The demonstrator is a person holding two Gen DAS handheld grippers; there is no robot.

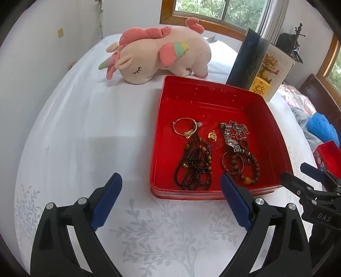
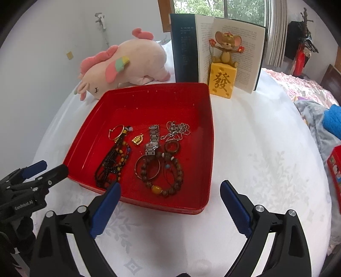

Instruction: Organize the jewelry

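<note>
1. Both views are lit by soft, even daylight, admitted through the window (image 1: 221,12) at the back
2. The white bedcover (image 1: 89,127) is rendered bright, close to washed out in the middle
3. Only faint, soft-edged shadows are cast, seen beside the red tray (image 2: 204,149) and under the plush unicorn (image 1: 157,55)
4. Small specks of glare are noted on the tray's glossy far wall
5. Strong fisheye bending is seen: straight edges are curved, and each frame is closed in by a dark round vignette at the corners
6. The middle is held fairly sharp; the far room and the frame edges are rendered softer, with slight colour fringing
</note>
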